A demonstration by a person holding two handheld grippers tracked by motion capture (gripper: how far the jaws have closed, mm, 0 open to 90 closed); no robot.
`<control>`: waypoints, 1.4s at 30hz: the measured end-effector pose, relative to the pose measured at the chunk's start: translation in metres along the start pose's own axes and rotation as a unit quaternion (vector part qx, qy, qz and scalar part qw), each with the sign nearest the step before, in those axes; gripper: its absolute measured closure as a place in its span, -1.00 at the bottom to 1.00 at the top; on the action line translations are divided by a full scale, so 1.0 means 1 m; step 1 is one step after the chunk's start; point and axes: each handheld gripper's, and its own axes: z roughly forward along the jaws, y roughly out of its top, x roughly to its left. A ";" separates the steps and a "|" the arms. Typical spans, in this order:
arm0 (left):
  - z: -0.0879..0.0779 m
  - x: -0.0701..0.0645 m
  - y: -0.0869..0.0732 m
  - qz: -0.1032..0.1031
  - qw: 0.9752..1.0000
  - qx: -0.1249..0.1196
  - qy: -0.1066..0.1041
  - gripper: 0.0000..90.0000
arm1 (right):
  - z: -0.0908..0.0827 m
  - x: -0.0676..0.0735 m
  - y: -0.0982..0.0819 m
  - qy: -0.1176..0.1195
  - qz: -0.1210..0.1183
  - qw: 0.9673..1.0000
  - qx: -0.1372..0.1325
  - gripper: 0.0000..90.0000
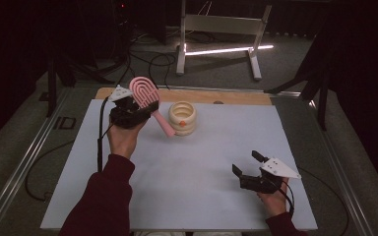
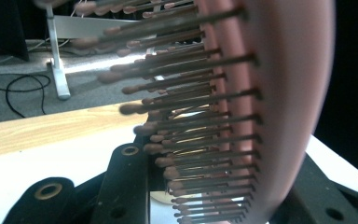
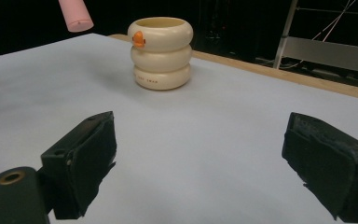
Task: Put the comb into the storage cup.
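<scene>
White tabletop (image 1: pixel 187 172) | left tool (image 1: pixel 128 115) clamps pink hairbrush (image 1: pixel 147 96) beside cream holder (image 1: pixel 182 118) | right tool (image 1: pixel 248 169) wide open, empty

white table sheet (image 1: pixel 187 167) | wooden table edge (image 1: pixel 236 97) | metal stand (image 1: pixel 221 29) on floor | floor cables (image 1: pixel 152 59)

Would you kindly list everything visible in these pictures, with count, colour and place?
Pink plastic hairbrush: one, pink, lifted above the table's far left, head up, handle end hanging beside the holder.
Cream ribbed ring-stacked holder: one, cream with an orange knob, upright at far centre.
White table sheet: one, white, covering the wooden tabletop.
Metal stand: one, pale grey, on the floor beyond the table.
Left gripper: one, black, shut on the hairbrush.
Right gripper: one, black, open, low at the near right.
</scene>
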 end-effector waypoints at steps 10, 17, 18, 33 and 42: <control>0.001 0.004 0.004 0.007 1.000 -0.006 0.009 0.43 | 0.001 0.002 -0.001 0.004 -0.004 1.000 0.003 -0.79; 0.001 0.006 0.008 0.008 1.000 -0.011 0.018 0.43 | 0.002 0.003 -0.002 0.004 -0.009 1.000 0.006 -0.78; 0.002 0.007 0.009 0.008 1.000 -0.011 0.018 0.43 | 0.002 0.002 -0.003 0.004 -0.008 1.000 0.006 -0.78; 0.009 0.005 0.025 0.015 0.999 -0.020 0.026 0.43 | 0.003 0.003 -0.004 0.003 -0.009 1.000 0.008 -0.78; 0.016 0.006 0.033 0.014 0.999 -0.018 0.040 0.43 | 0.003 0.002 -0.004 0.002 -0.008 1.000 0.008 -0.78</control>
